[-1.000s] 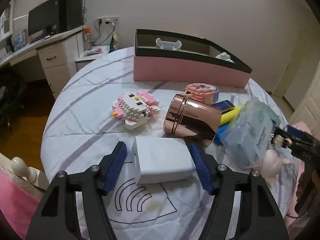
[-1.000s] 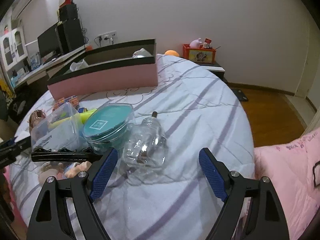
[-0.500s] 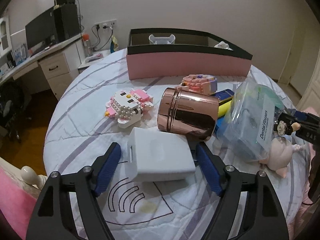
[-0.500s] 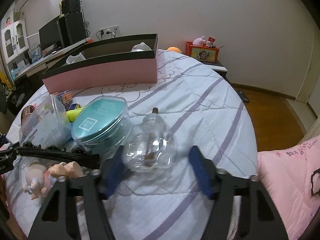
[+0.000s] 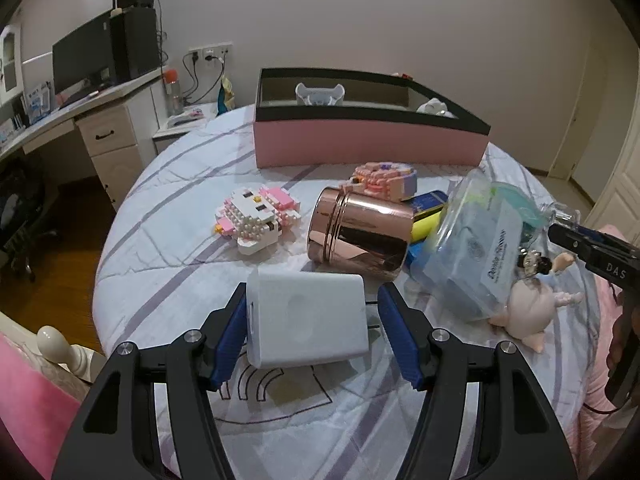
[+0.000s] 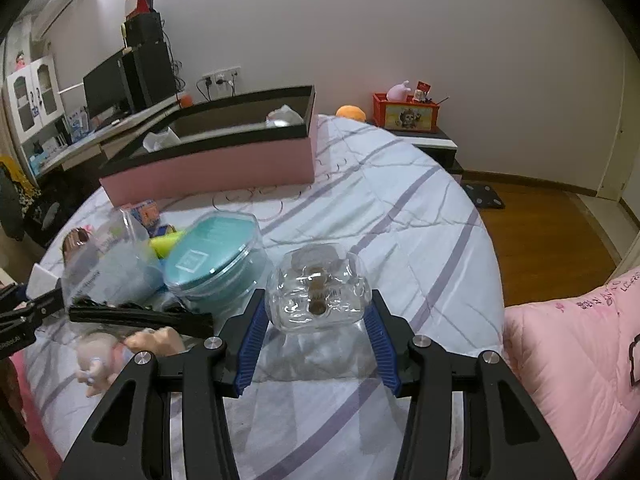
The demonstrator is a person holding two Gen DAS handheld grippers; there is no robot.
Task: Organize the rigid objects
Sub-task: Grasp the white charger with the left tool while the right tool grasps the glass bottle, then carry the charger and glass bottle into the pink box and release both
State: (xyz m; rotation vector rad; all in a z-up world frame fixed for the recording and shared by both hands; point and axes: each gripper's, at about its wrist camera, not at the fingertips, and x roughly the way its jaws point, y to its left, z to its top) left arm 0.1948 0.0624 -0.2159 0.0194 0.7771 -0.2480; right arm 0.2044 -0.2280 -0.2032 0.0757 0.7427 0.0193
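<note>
White box [image 5: 306, 318] – left gripper [image 5: 312, 334] closing, right pad apart | clear bottle [image 6: 318, 286] – right gripper [image 6: 316, 338] pinching it

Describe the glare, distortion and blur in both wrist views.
Left wrist view: bright reflections streak the copper canister; fisheye bends the pink box and darkens the corners. Right wrist view: ceiling light flares at the top left; highlights speckle the clear bottle; the doll looks soft.
</note>
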